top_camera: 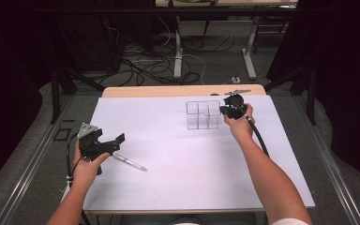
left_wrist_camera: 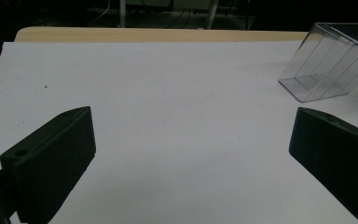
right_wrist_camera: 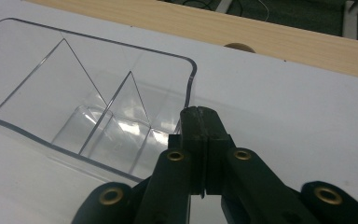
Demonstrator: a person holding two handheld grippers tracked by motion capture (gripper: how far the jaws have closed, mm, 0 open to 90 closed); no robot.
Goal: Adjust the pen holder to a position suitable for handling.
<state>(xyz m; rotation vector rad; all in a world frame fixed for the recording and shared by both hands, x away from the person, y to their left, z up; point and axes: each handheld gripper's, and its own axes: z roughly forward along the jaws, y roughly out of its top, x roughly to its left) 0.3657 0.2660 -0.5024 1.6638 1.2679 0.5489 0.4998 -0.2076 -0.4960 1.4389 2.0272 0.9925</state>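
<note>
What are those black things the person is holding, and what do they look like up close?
They are hand-held claws. The left claw is black plastic with two blocky, ribbed jaws, a grey three-cornered plate on top and a black cable trailing back. The right claw is black too, with brass-coloured rivets on its arms in its own view and a thick black cable. A white sleeve edge shows.

A sheet (top_camera: 178, 150) is spread over the table (top_camera: 183, 90), whose far edge is left uncovered behind it. A divided organizer (top_camera: 202, 115) is set upright on the far right-of-centre part of the sheet, and the right gripper (top_camera: 226, 110) is held at its right wall, with the jaws pressed together at the rim of the nearest compartment as seen in the right gripper view. A pen (top_camera: 129, 162) is laid on the near left part of the sheet, well apart from the organizer, and the left gripper (top_camera: 117, 140) is held just left of it, jaws spread wide and pointed across the sheet towards the organizer.
</note>
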